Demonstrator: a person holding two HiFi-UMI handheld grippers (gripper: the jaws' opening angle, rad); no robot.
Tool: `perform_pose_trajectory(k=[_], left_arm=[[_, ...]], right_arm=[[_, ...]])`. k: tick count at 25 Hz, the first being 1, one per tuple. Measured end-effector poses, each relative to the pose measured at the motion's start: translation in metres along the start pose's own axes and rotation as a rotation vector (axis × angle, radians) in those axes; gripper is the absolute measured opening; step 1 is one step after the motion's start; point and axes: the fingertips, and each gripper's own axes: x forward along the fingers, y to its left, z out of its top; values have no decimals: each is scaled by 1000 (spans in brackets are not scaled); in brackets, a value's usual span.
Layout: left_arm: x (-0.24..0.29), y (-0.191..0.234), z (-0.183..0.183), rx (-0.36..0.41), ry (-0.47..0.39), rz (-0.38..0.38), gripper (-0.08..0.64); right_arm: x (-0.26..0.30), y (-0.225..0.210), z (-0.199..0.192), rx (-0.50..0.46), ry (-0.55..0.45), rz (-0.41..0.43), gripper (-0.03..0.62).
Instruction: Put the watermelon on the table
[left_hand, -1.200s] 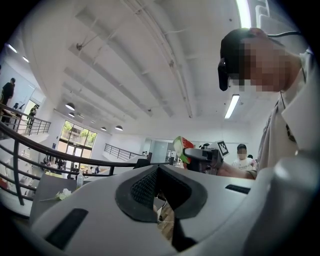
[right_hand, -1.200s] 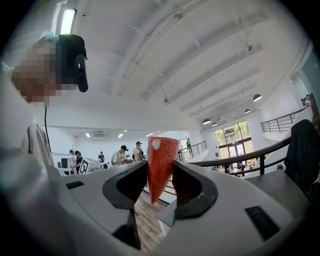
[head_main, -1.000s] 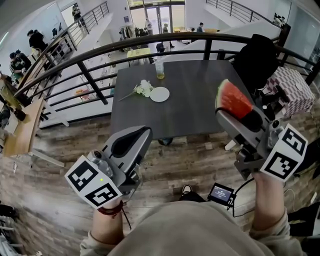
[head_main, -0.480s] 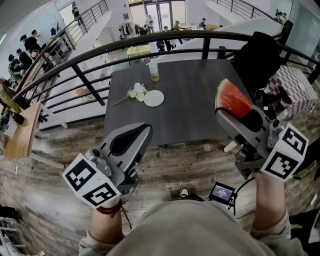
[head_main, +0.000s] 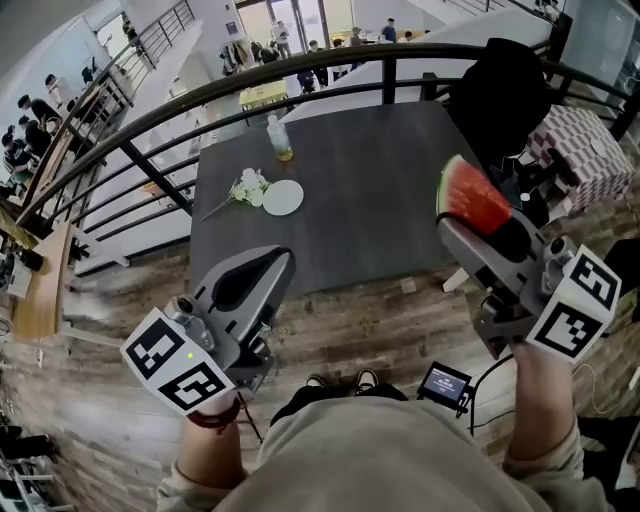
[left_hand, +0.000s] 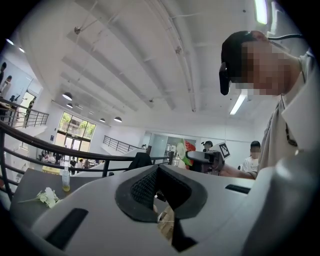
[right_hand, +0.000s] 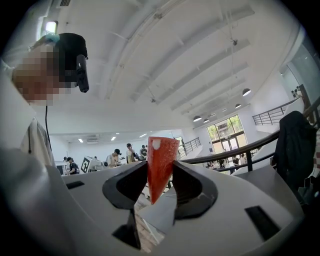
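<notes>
Dark table (head_main: 380, 200) stands beside a black railing (head_main: 300, 80), with a plate (head_main: 283, 197), flowers (head_main: 248, 186) and a bottle (head_main: 283, 140) grouped toward its far left corner. The carry step seems in hand: the right gripper (head_main: 452, 228) is clamped on the watermelon (head_main: 470, 200) slice, which sticks up from its jaws in the air by the table's right edge, near the front right corner. Next it likely needs lowering onto the bare middle and releasing; the left gripper (head_main: 280, 258) hangs off the front edge, jaws together on nothing.
</notes>
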Motion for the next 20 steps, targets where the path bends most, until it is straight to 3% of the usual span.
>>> perform_pose_trajectory(k=[5,20], left_arm=[[14,8,-3,3,8,-16,3],[65,55,25,35,-3,-114,3]], right_arm=[[1,-20,-9,29,3,-28,169],[31,-53,23,-23,-48,-97,167]])
